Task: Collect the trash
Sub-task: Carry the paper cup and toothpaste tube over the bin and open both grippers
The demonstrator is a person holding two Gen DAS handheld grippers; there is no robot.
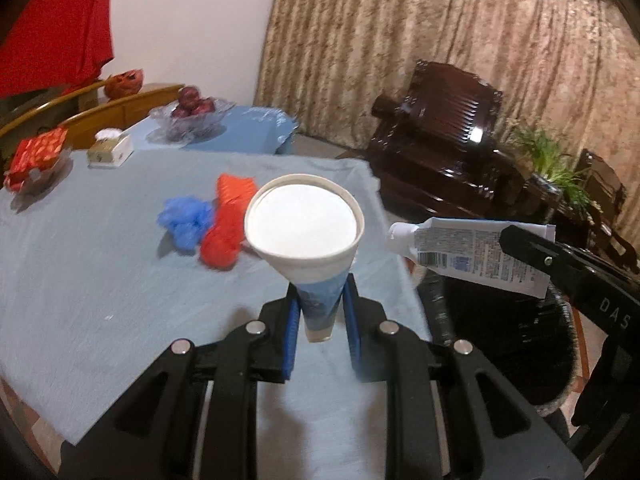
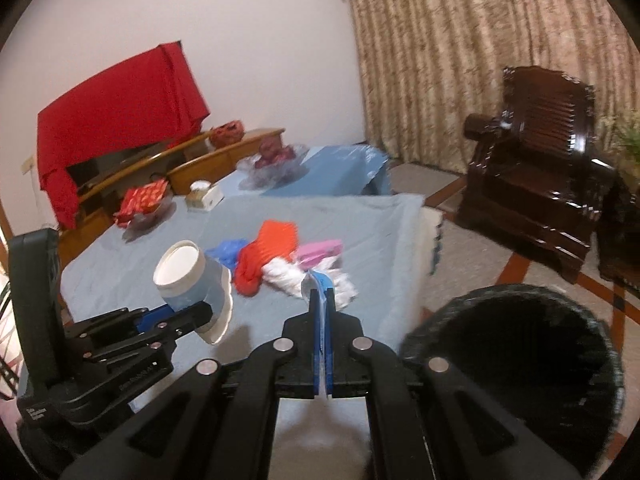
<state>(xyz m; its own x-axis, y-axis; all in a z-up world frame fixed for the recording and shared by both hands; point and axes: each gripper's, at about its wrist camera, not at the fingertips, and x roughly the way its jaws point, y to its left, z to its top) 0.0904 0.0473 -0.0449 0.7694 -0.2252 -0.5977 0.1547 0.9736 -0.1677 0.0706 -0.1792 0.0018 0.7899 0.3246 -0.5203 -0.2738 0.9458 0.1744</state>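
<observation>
So the table (image 1: 100,280) has a light blue cloth over it and it's pretty cluttered. The left gripper (image 1: 322,308) has its jaws squeezed onto a paper cup (image 1: 304,232), pinched near the rim so the white bottom faces outward, held up off the cloth. The right gripper (image 2: 323,300) is clamped flat on a toothpaste tube (image 1: 468,252), which hangs past the table edge right above the black trash bin (image 2: 520,364) on the floor.

Still lying on the cloth: a crumpled blue bag (image 1: 186,220) touching an orange-red mesh thing (image 1: 226,224), plus a white crumpled bag (image 2: 296,276) and a pink packet (image 2: 320,249) just beside them. Further back there's a tissue box (image 1: 110,150), a red snack packet (image 1: 36,156) and a glass bowl of dark red fruit (image 1: 192,114).

Room-wise: white wall, beige patterned curtain (image 1: 440,40), dark carved wooden armchair (image 1: 436,136), a potted plant (image 1: 556,160) and something draped in red cloth (image 2: 116,116) behind a wooden cabinet
</observation>
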